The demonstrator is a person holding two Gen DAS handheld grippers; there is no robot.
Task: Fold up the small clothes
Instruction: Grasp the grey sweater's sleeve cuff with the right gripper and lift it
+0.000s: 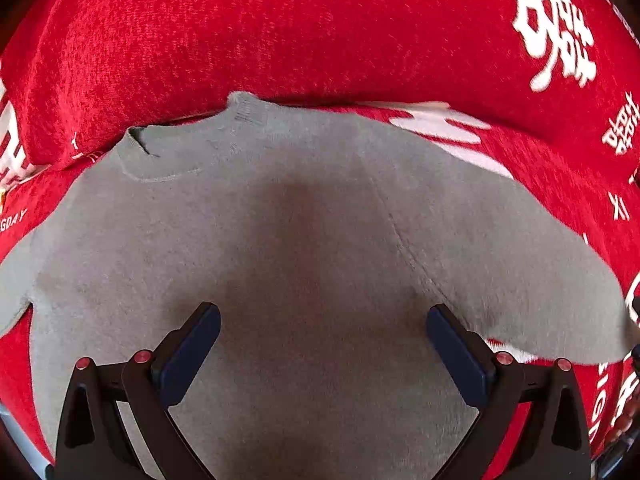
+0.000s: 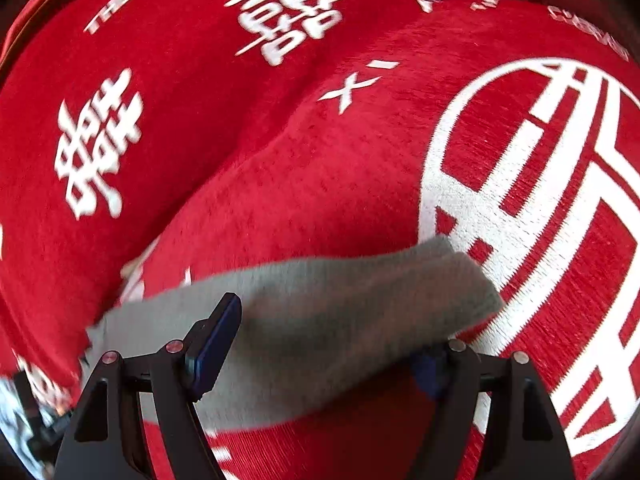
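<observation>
A small grey knit sweater lies flat on a red blanket, collar at the upper left. My left gripper hovers open over the sweater's body, holding nothing. In the right wrist view a grey sleeve lies across the red blanket. My right gripper is open with its jaws wide apart. The sleeve passes between them and drapes over the right fingertip, hiding it. The left fingertip rests against the sleeve.
The red blanket carries white characters and a large white round emblem. A raised red fold or cushion runs behind the sweater. The blanket's edge shows at the lower left.
</observation>
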